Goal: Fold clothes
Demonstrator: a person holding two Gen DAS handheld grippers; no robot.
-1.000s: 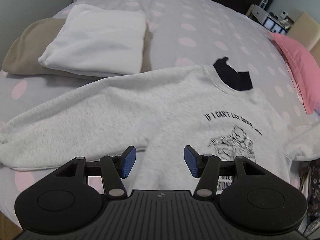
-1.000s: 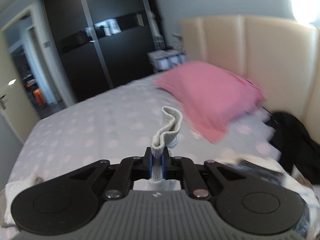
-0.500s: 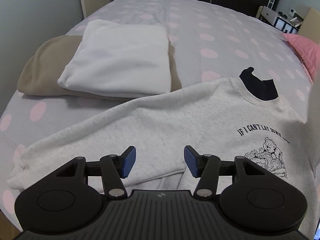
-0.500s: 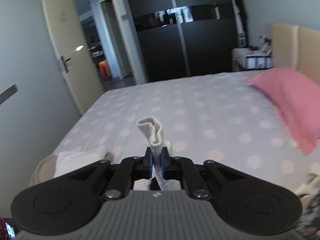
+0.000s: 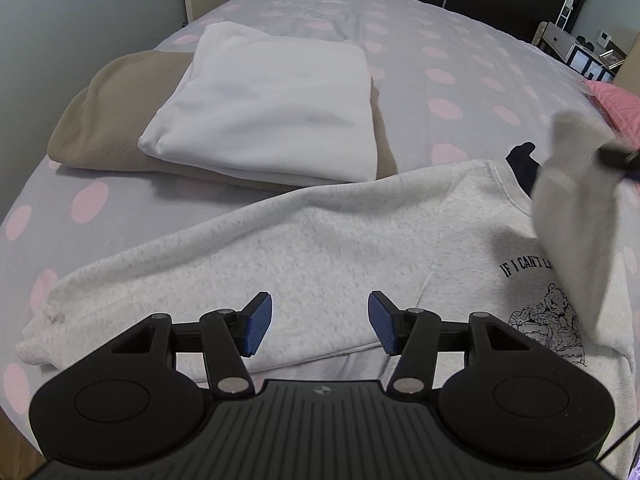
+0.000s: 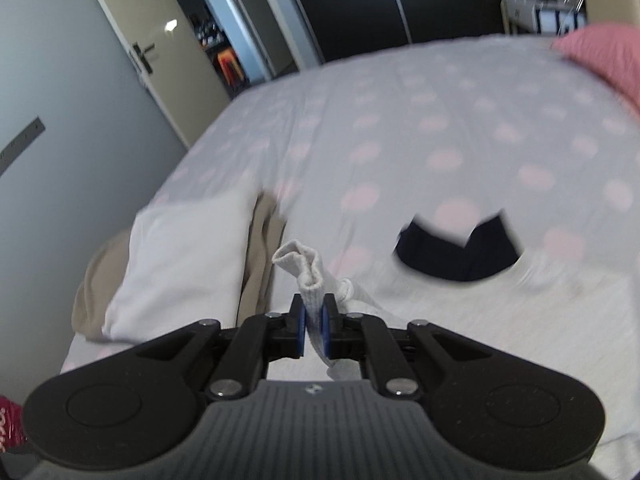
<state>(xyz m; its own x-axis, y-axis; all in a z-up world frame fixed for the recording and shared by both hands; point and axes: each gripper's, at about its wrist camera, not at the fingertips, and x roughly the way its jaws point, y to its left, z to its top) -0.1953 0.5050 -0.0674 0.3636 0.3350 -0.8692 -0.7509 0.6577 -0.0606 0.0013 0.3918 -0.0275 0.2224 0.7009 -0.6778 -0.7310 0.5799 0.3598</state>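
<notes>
Left wrist view: grey sweatshirt (image 5: 320, 248) flat on bed (image 5: 440, 40), sleeve axis running left, under left gripper (image 5: 316, 322), jaws apart, empty. Right gripper (image 6: 314, 330) clamped on cuff (image 6: 304, 266), over chest.

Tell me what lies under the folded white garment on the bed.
The folded white garment rests on a folded tan garment, whose edges stick out at the left and along the near side. The tan piece's middle is covered; anything beneath it cannot be seen.
</notes>
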